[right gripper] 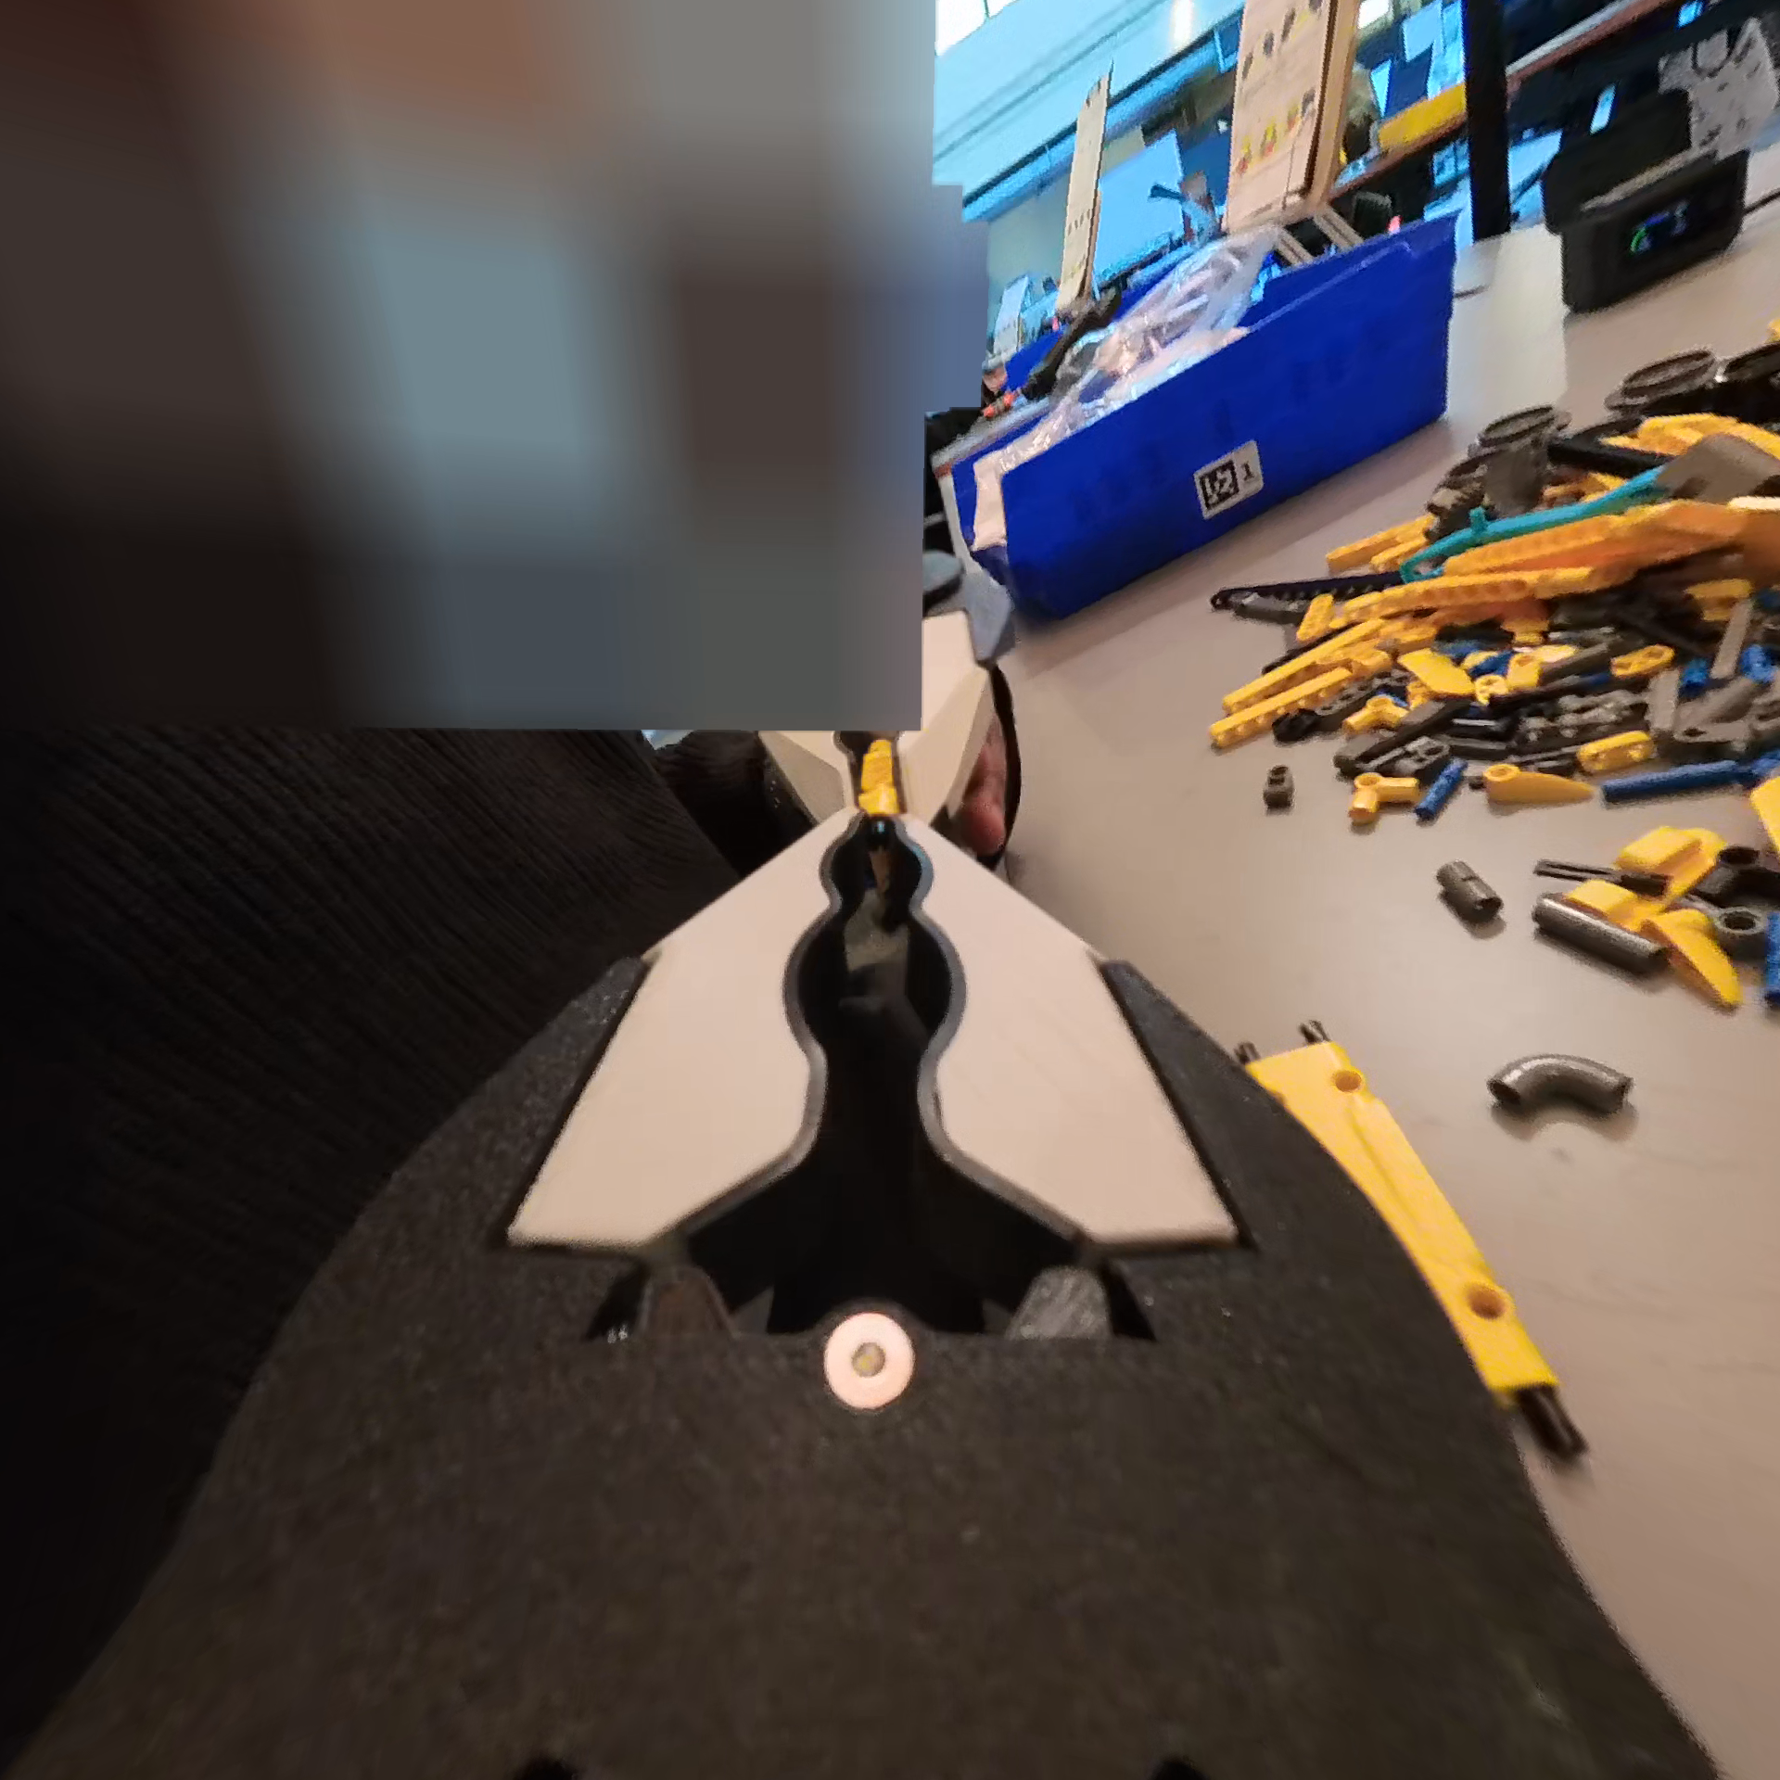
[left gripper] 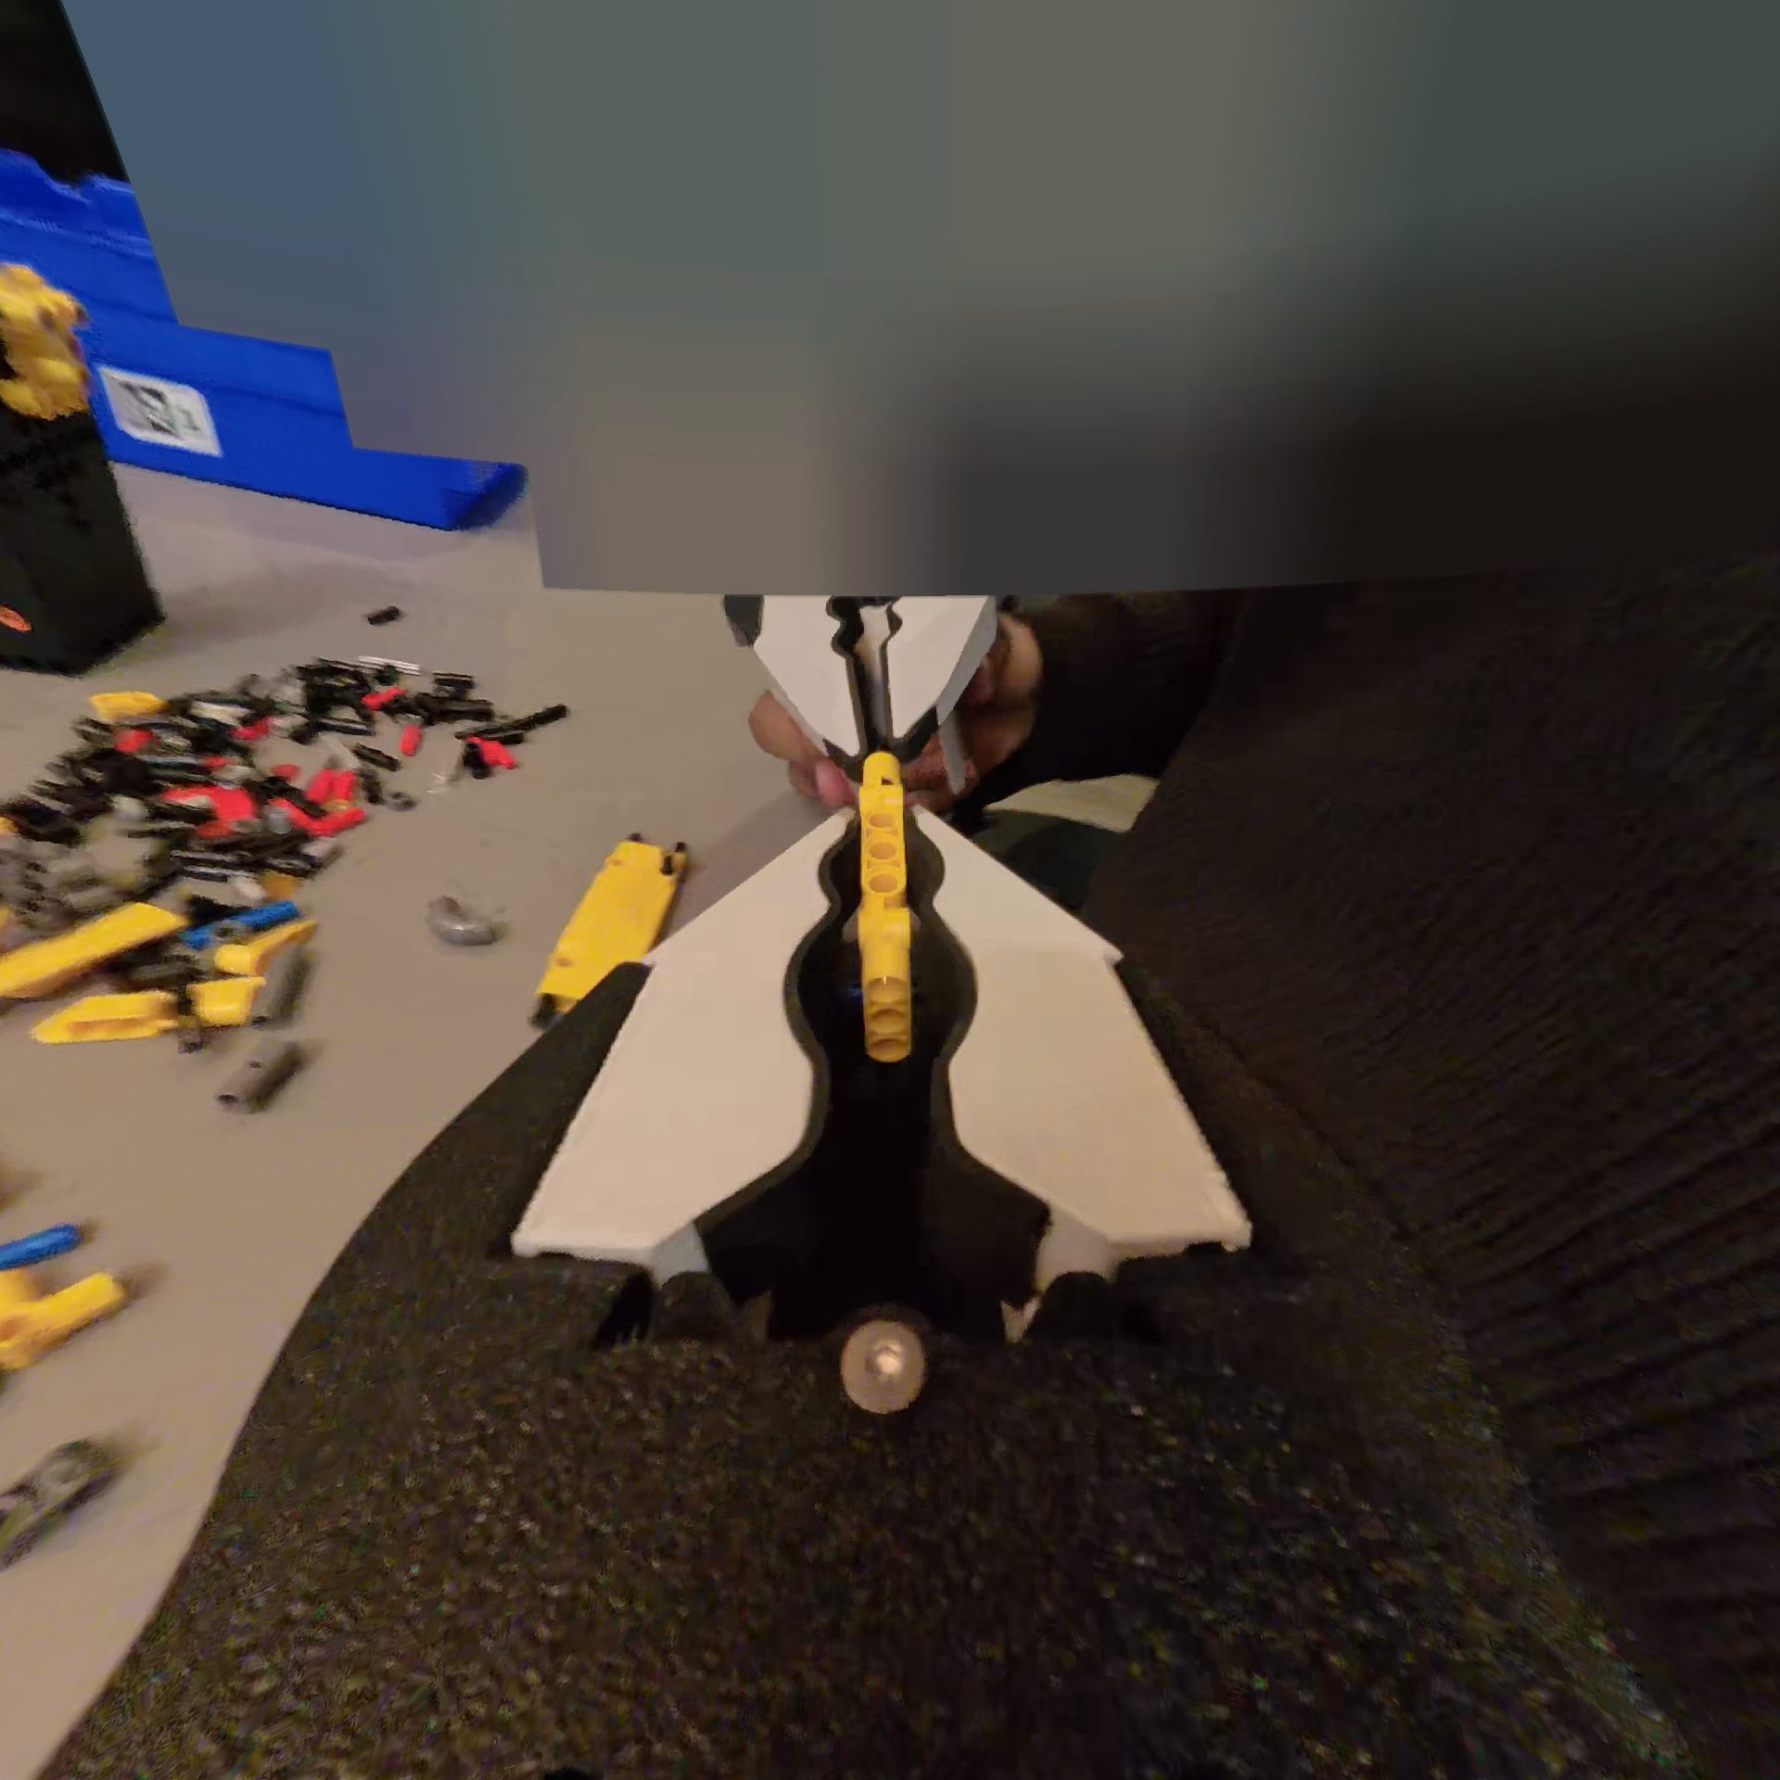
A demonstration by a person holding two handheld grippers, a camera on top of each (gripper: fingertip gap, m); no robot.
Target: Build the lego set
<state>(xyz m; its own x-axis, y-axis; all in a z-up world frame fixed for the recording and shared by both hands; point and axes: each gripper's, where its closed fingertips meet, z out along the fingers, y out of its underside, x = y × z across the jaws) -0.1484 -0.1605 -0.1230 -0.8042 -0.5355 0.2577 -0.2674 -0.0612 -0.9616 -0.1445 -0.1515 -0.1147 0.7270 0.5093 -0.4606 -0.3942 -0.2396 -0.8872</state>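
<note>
Right wrist view — coded label (right gripper: 1227, 479), perhaps blurred.

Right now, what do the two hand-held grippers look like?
Both match: the left hand-held gripper and right hand-held gripper each have two white, tapering fingers with wavy black inner edges, on a rough black body with a round silver screw. No cables visible. Dark ribbed sleeve behind.

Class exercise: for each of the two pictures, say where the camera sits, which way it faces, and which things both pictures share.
Left wrist view: on the left gripper, facing along its white fingers shut on a yellow holed plastic beam; the right gripper opposite.
Right wrist view: on the right gripper, shut on a small black piece, facing the left gripper.
Shared: beam, blue plastic bin, grey table.
</note>
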